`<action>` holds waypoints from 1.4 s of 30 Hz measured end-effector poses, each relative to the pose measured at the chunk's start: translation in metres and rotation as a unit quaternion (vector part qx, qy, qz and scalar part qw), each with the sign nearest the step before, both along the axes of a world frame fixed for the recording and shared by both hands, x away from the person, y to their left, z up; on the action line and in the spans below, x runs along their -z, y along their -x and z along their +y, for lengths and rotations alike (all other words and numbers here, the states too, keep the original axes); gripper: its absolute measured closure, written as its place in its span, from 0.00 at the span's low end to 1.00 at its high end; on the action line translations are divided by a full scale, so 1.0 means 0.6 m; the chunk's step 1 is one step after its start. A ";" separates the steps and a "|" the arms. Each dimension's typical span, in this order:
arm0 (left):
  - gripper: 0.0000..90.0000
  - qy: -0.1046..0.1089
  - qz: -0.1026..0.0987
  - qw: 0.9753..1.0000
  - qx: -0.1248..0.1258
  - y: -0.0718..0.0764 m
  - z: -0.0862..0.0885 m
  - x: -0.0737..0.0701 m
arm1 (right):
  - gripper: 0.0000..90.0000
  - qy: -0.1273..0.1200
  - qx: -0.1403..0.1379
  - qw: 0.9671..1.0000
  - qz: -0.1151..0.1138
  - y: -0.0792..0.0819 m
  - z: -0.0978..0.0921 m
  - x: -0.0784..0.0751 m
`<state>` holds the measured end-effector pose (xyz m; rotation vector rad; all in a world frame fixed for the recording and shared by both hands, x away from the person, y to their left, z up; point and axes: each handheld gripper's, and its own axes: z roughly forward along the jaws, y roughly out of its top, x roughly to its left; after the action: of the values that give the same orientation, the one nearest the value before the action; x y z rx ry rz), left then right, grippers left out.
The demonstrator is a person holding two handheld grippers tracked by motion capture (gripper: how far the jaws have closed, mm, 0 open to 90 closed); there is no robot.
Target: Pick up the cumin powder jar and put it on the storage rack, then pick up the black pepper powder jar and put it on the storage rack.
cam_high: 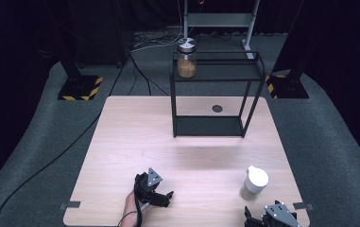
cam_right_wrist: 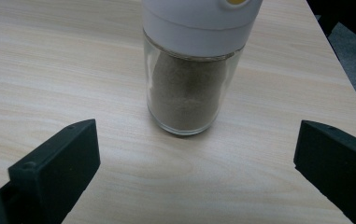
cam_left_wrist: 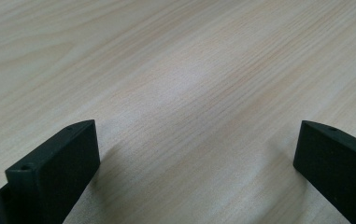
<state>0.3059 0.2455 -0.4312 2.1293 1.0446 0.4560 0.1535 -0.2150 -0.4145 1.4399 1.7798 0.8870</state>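
Note:
A glass shaker [cam_high: 254, 183] with a white cap stands near the table's front right; in the right gripper view the shaker [cam_right_wrist: 189, 88] holds grey-brown powder and stands upright just ahead of the jaws. My right gripper [cam_right_wrist: 196, 158] is open, its jaws wide apart and short of the shaker; in the high view the right gripper [cam_high: 255, 218] sits at the table's front edge below the shaker. My left gripper [cam_high: 164, 197] rests low over the front middle of the table, held by a hand. The left gripper [cam_left_wrist: 196, 158] is open over bare wood.
A black two-level wire shelf [cam_high: 215, 94] stands at the table's far side. A glass jar [cam_high: 186, 59] with a metal lid and orange-brown contents sits on its top level at the left. A small round hole [cam_high: 217, 109] marks the wooden table [cam_high: 135, 142]. Cables cross the floor at left.

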 end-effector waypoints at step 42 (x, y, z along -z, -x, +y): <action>0.00 -0.001 -0.001 1.000 -0.009 0.000 -0.003 0.000 | 0.00 -0.056 0.027 0.998 -0.026 -0.055 -0.006 0.052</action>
<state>0.3060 0.2434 -0.4312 2.1218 1.0633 0.4685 0.1866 -0.2185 -0.4457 1.5148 1.6675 1.0013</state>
